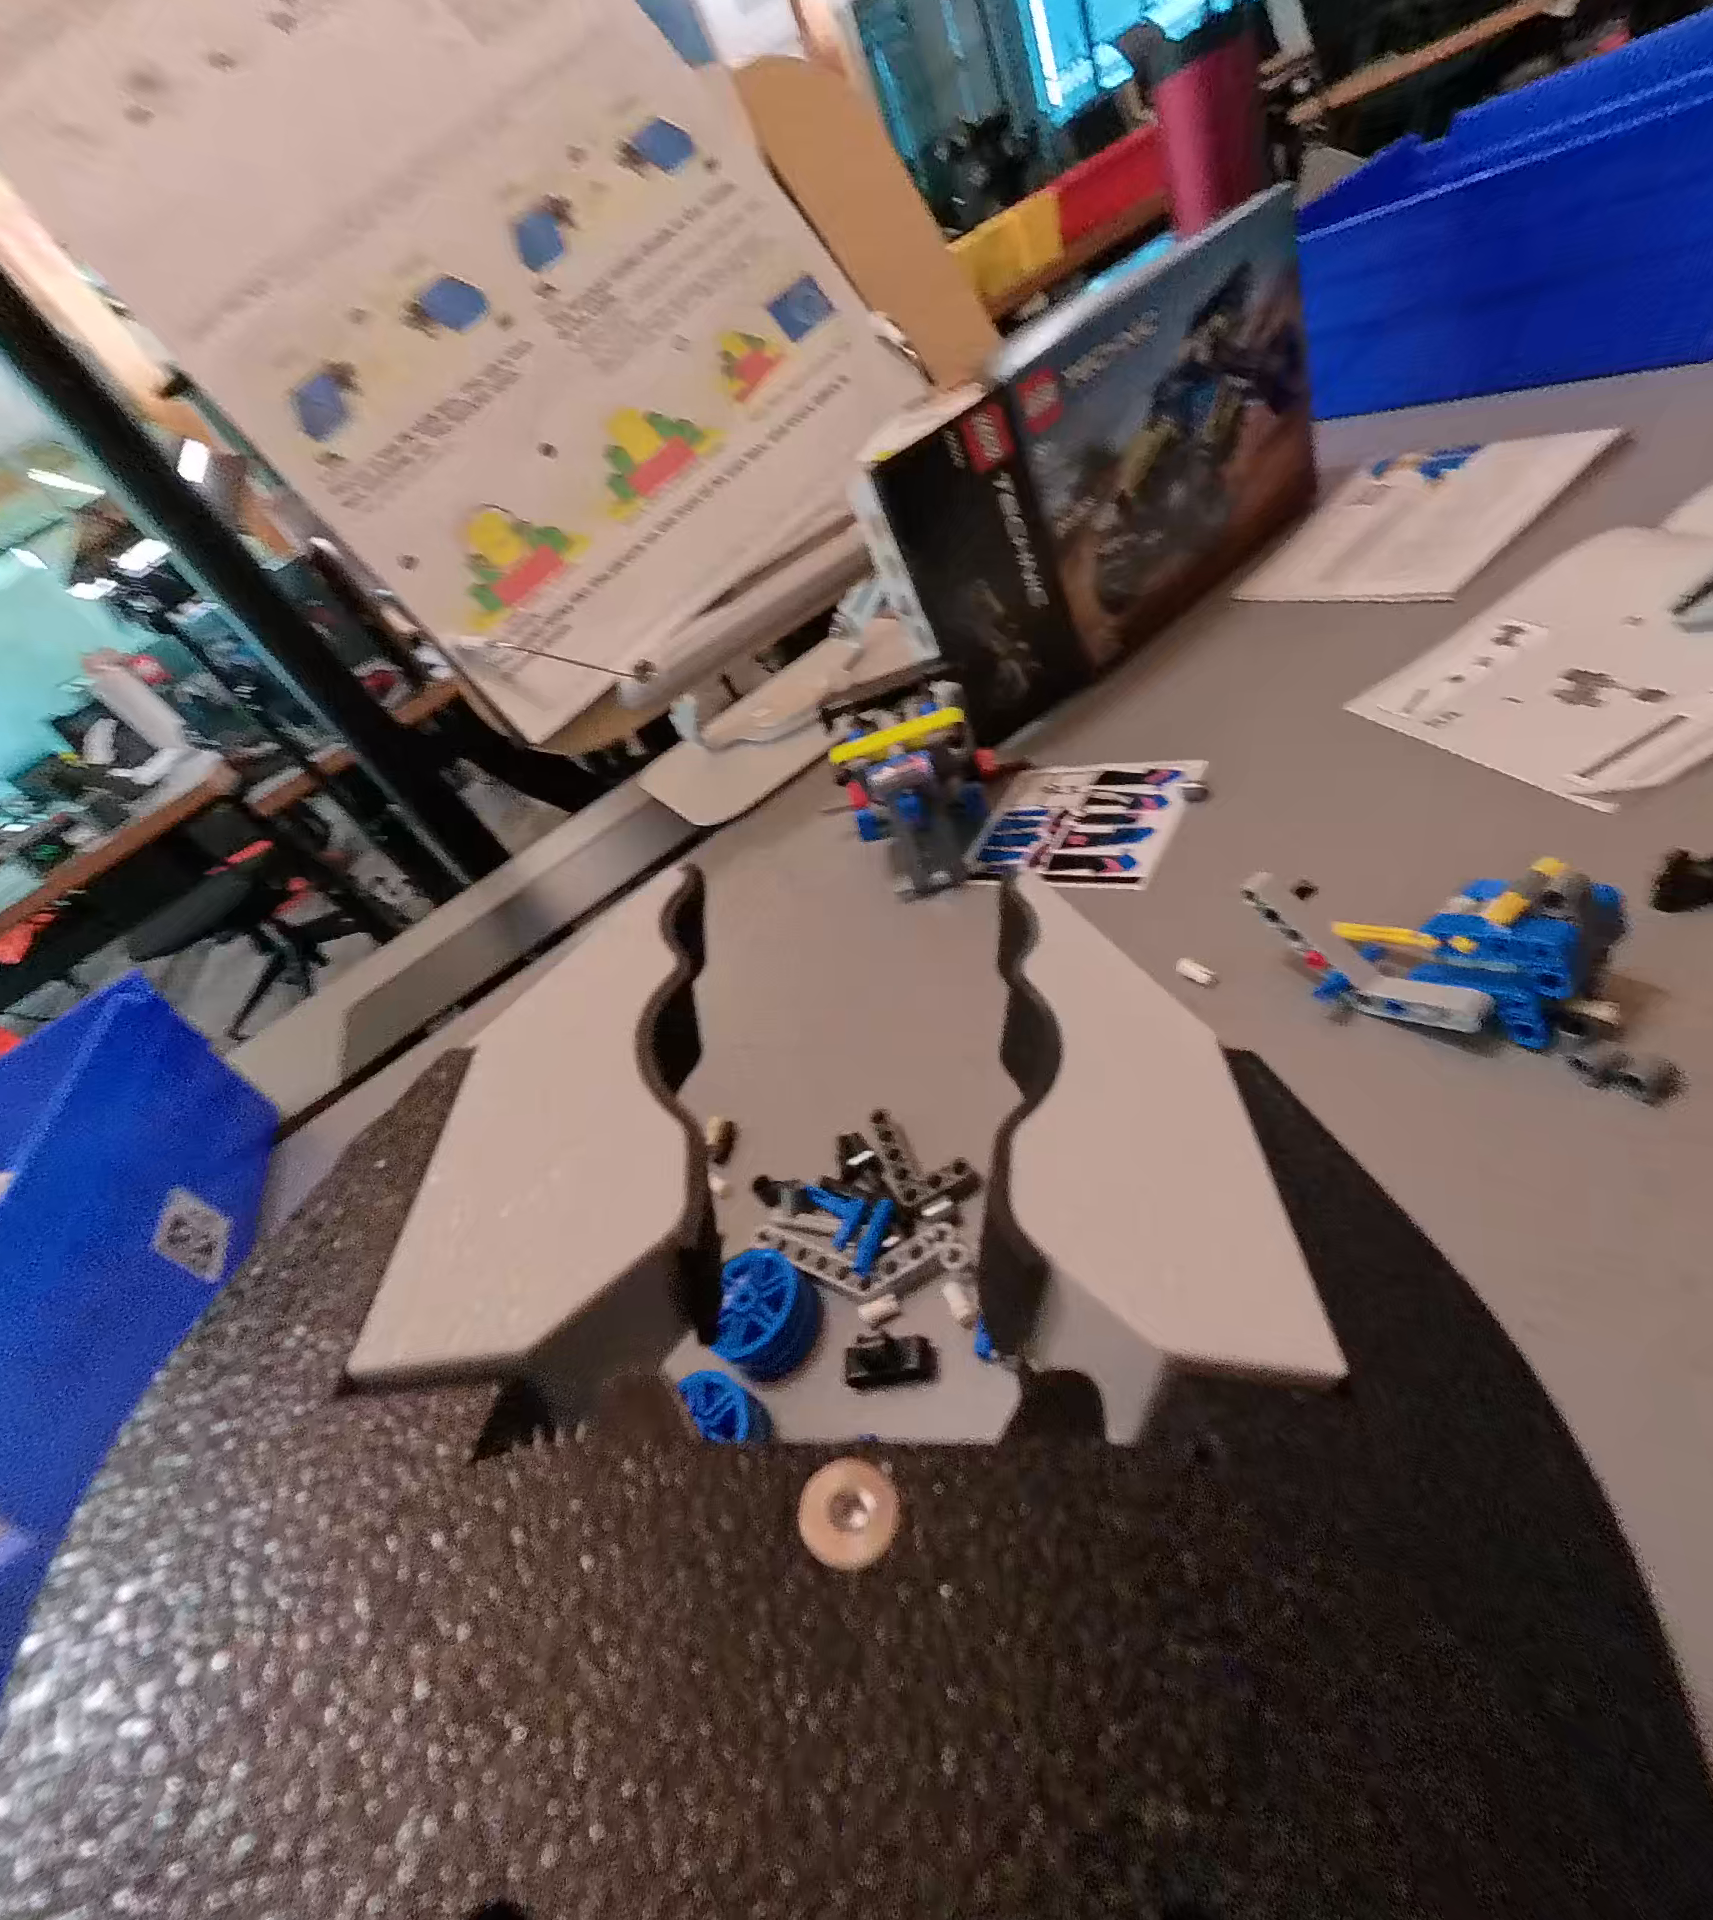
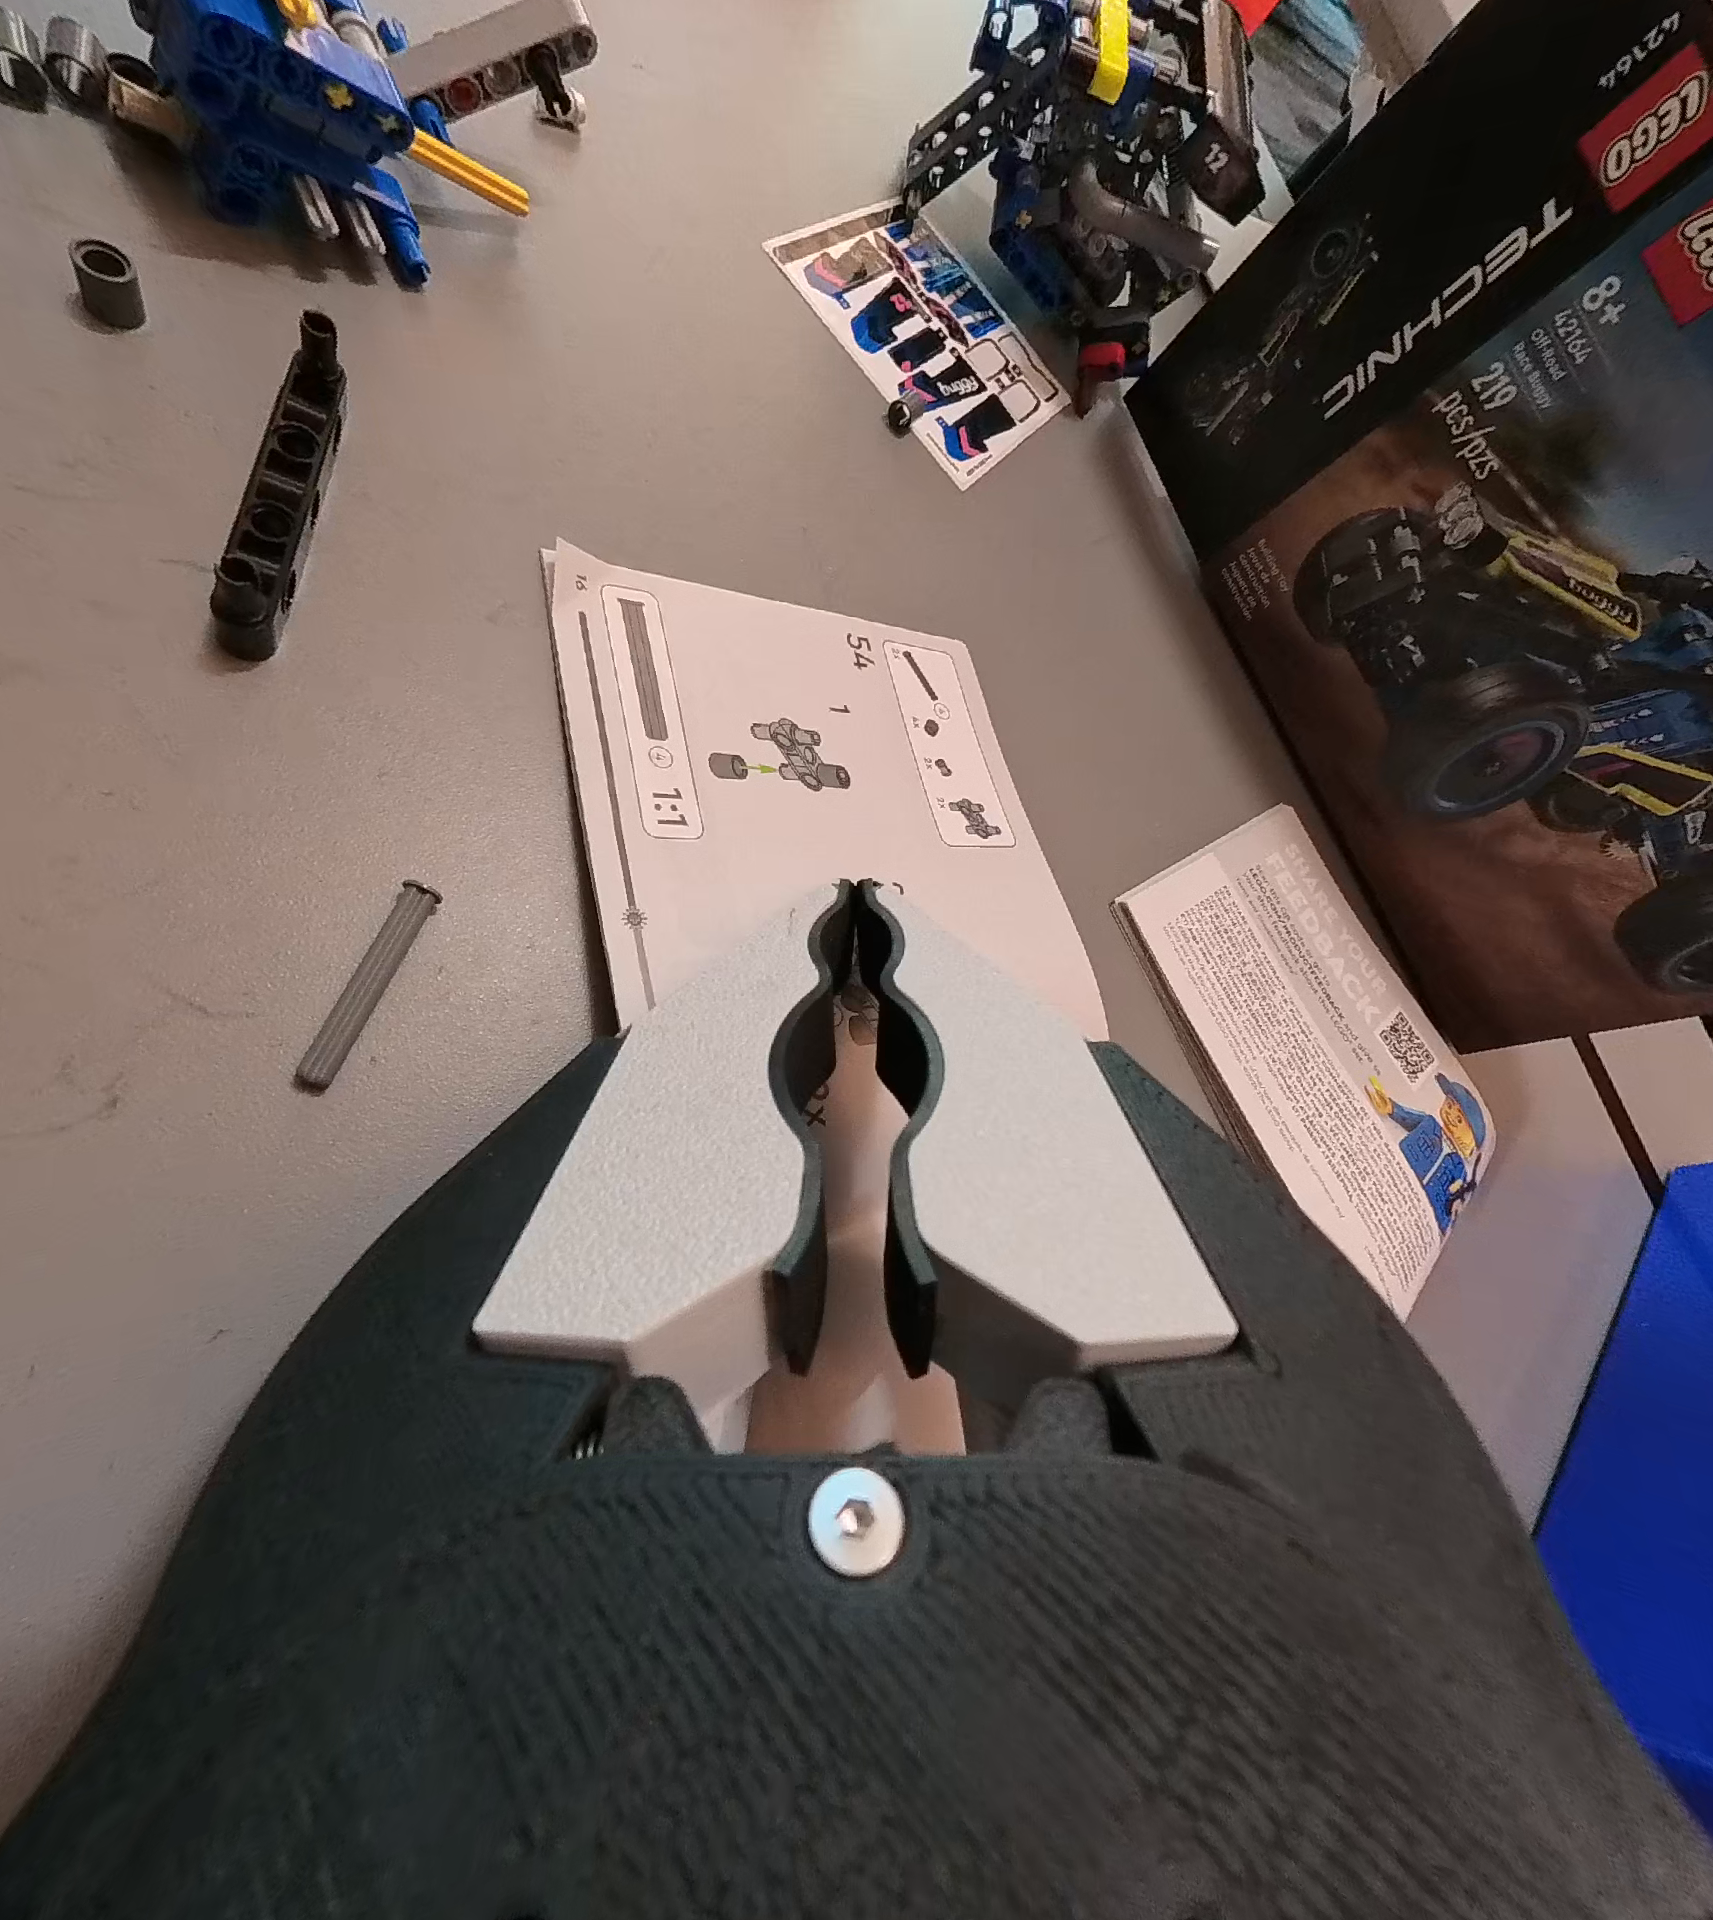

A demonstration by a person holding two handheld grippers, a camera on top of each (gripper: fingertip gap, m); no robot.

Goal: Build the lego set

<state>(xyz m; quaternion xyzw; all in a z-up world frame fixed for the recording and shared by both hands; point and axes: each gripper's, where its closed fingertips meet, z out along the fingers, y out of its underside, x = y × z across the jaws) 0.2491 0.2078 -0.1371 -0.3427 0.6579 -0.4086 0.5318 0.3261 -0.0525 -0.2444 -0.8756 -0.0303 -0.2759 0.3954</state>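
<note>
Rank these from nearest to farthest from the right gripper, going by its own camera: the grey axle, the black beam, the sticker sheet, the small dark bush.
From the right gripper:
1. Grey axle, close on its left.
2. Black beam, farther up on the left.
3. Sticker sheet, ahead, slightly right; nearly level with the beam, too close to call.
4. Small dark bush, far upper left.

Each of the two tools, the left gripper and the right gripper, has a rough black printed body with one silver screw and washer, and two pale grey wedge fingers edged inside with wavy black pads.
</note>
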